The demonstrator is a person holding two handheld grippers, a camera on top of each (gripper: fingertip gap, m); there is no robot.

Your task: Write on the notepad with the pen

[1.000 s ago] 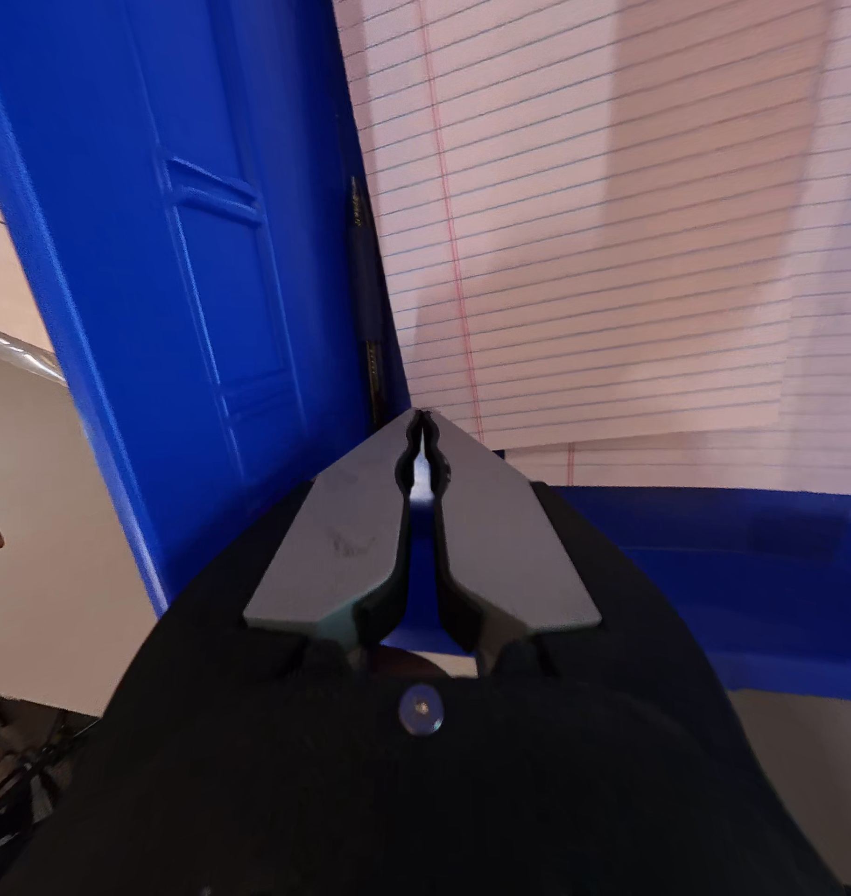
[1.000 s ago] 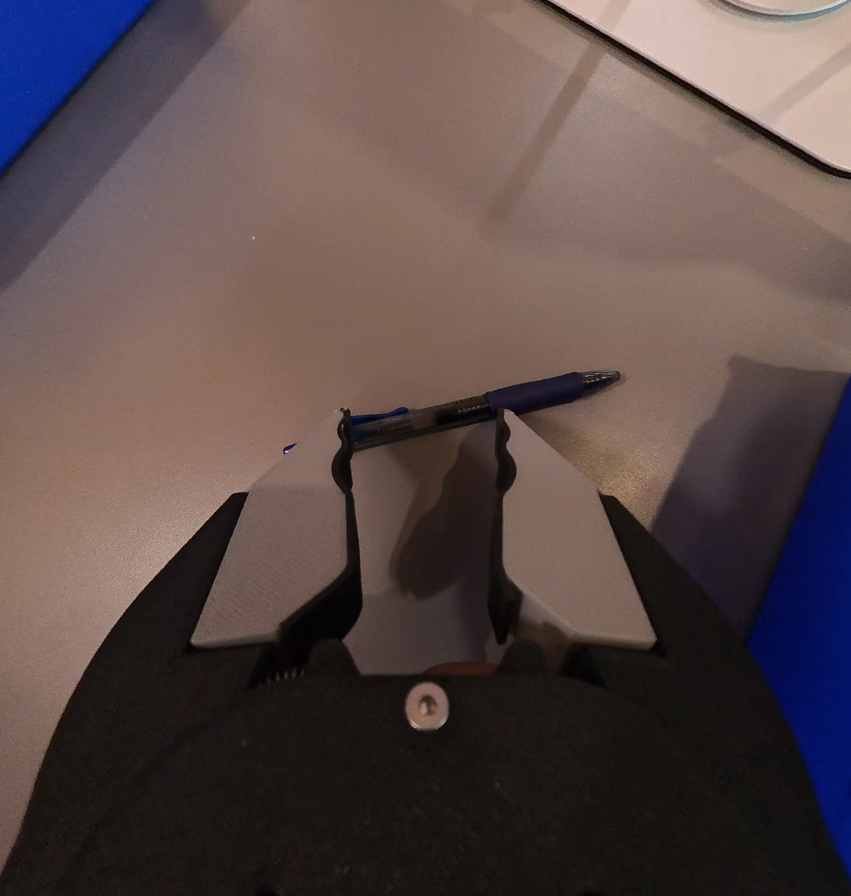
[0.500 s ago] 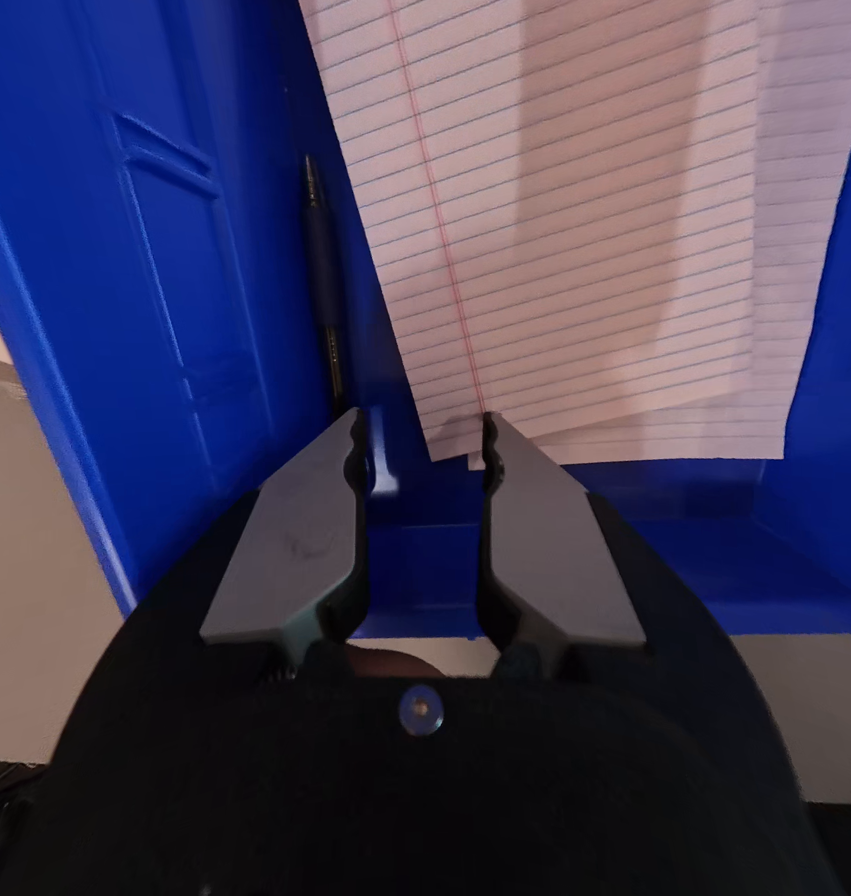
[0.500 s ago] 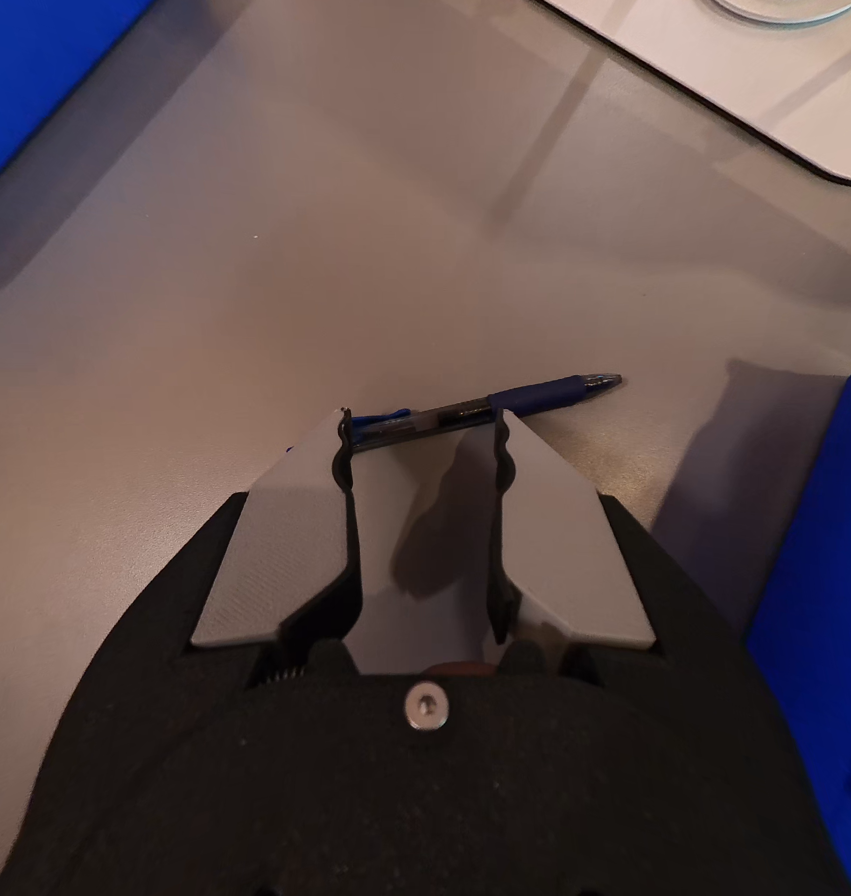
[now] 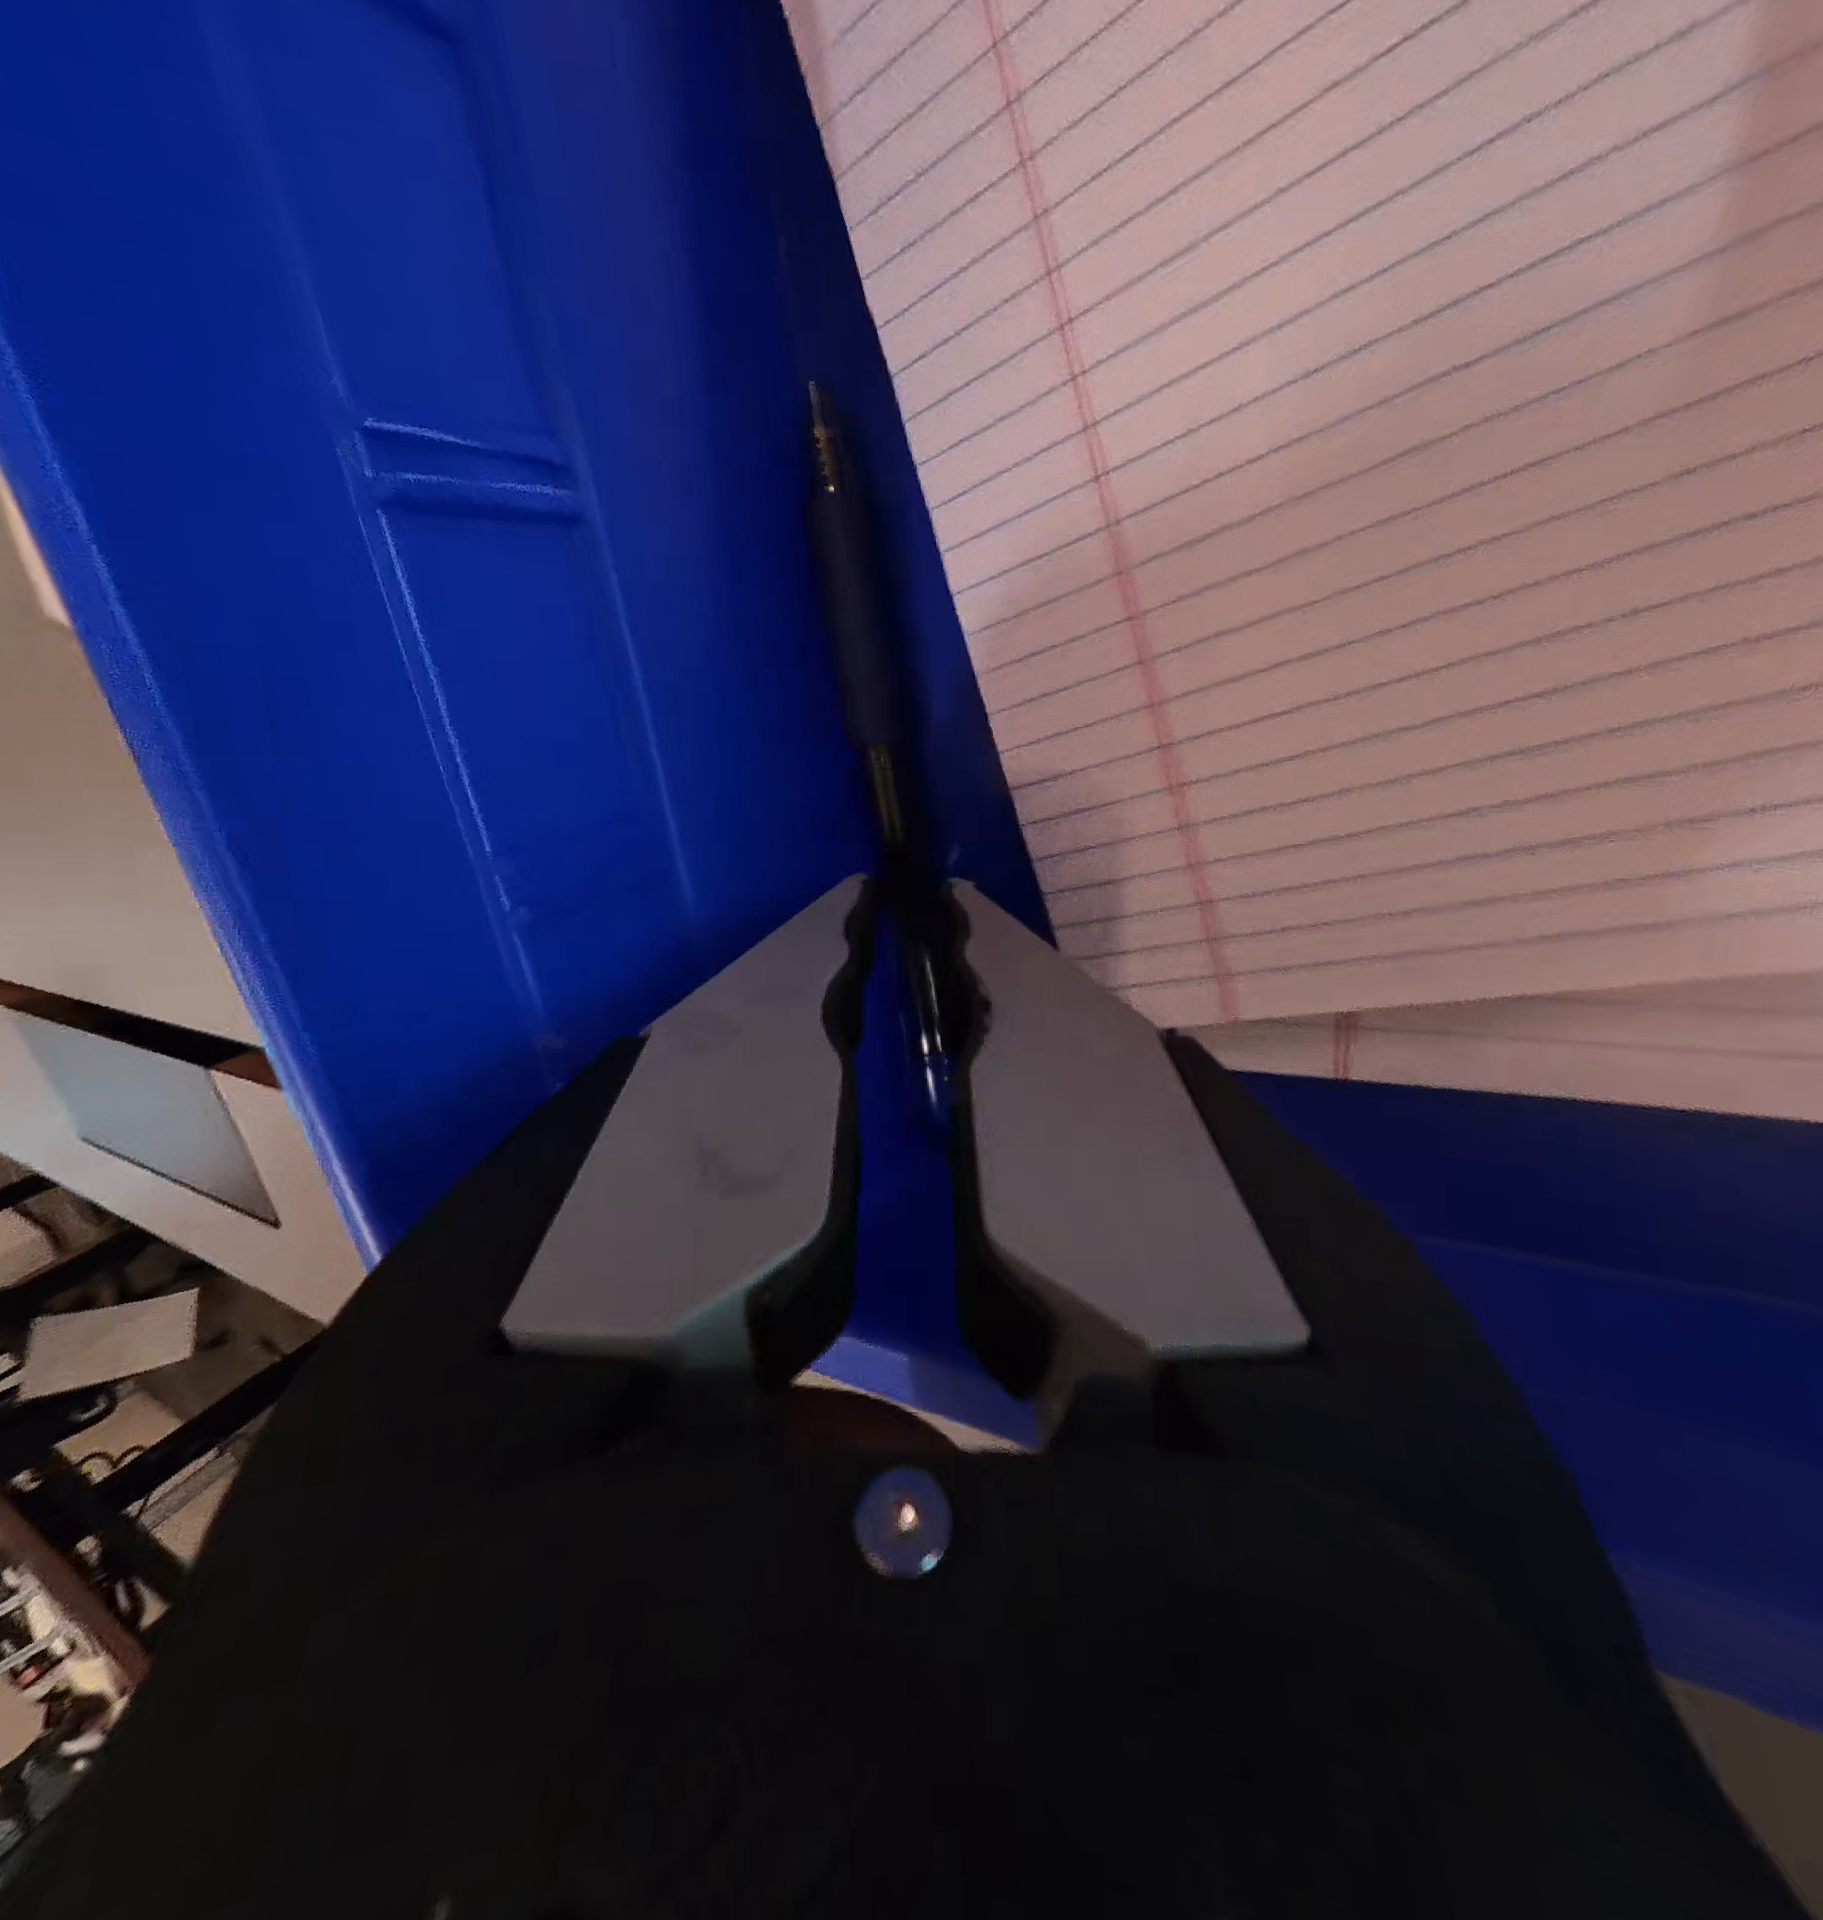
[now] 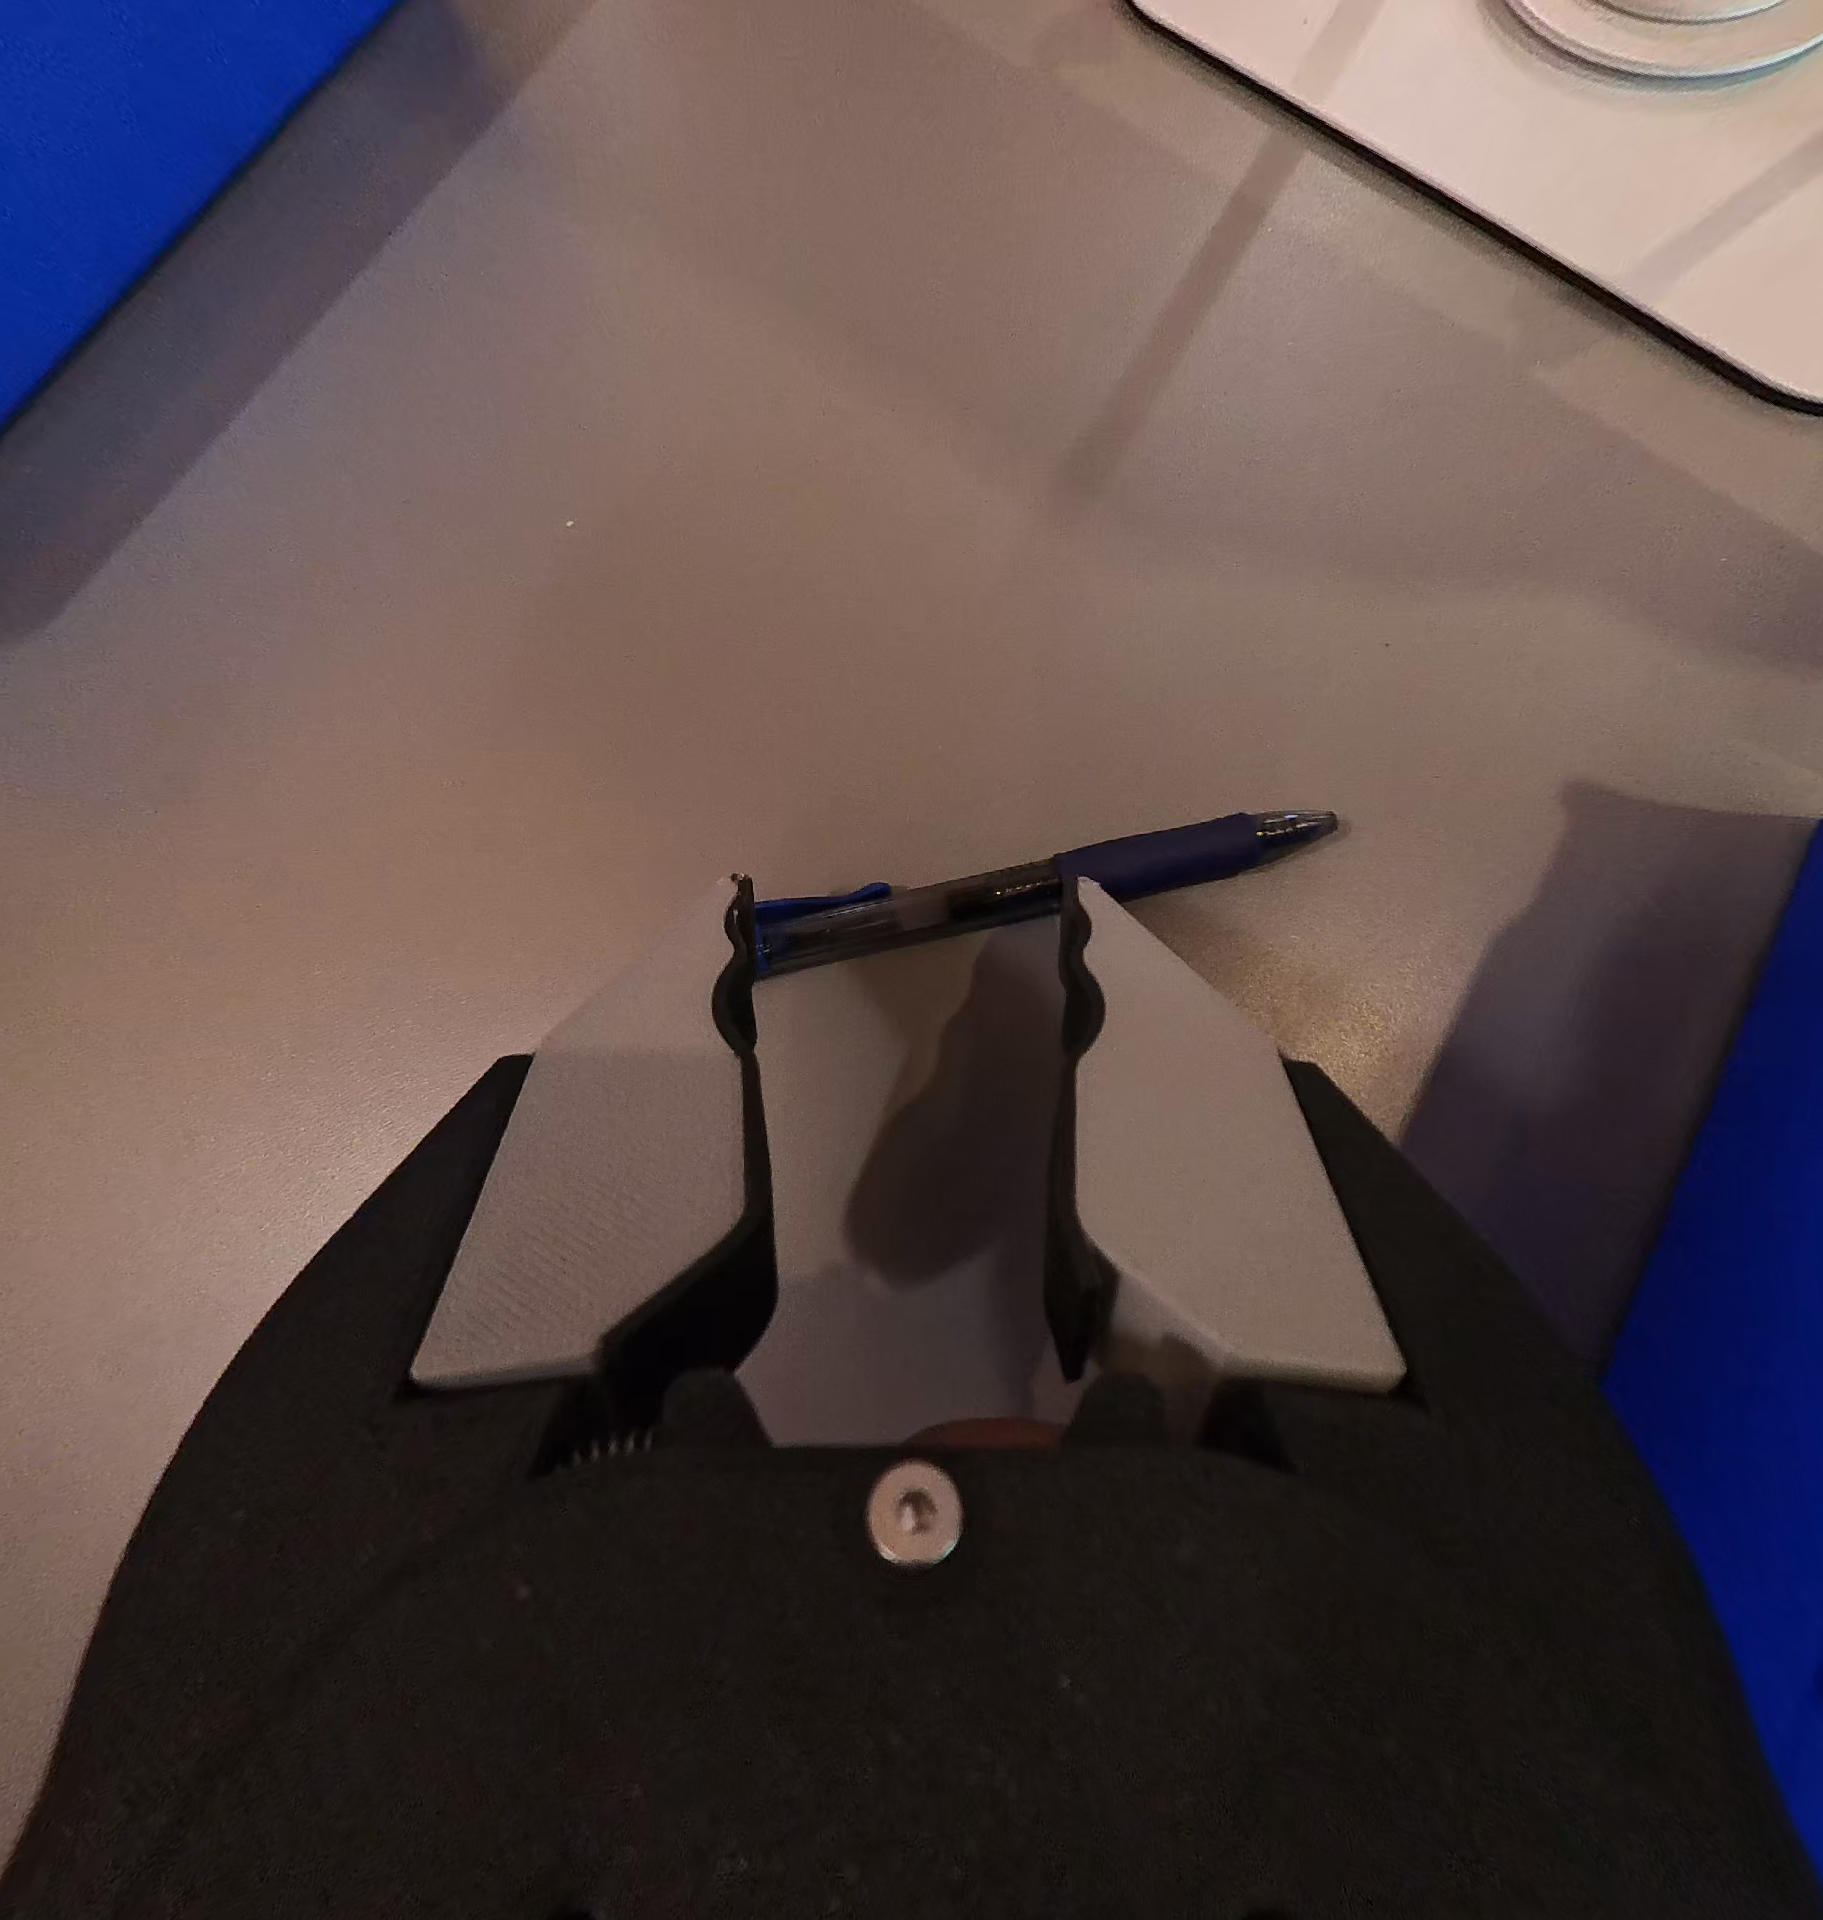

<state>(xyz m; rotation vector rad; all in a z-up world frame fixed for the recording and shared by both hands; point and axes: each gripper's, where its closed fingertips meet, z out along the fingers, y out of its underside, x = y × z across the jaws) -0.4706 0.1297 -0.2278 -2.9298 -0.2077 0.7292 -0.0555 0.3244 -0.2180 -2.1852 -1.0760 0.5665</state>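
Observation:
In the left wrist view a lined notepad (image 5: 1406, 520) lies in a blue bin (image 5: 367, 571). A dark blue pen (image 5: 853, 582) lies in the gap between the pad's left edge and the bin wall. My left gripper (image 5: 909, 885) has closed on the rear end of this pen; the clip end sits between the fingers. In the right wrist view a second blue pen (image 6: 1146, 857) lies on the grey table (image 6: 782, 520), tip pointing right. My right gripper (image 6: 907, 899) is open and empty, its fingertips at the near side of that pen.
Blue bin parts show at the right edge (image 6: 1769, 1143) and top left (image 6: 107, 156) of the right wrist view. A white mat (image 6: 1509, 156) lies at the back right. Cables and clutter (image 5: 55, 1455) sit below the table on the left. The grippers' ends are close to 45 cm from one another.
My left gripper opened half a second ago, then moved left and forward and closed around the pen beside the notepad. The right gripper and its pen have not moved.

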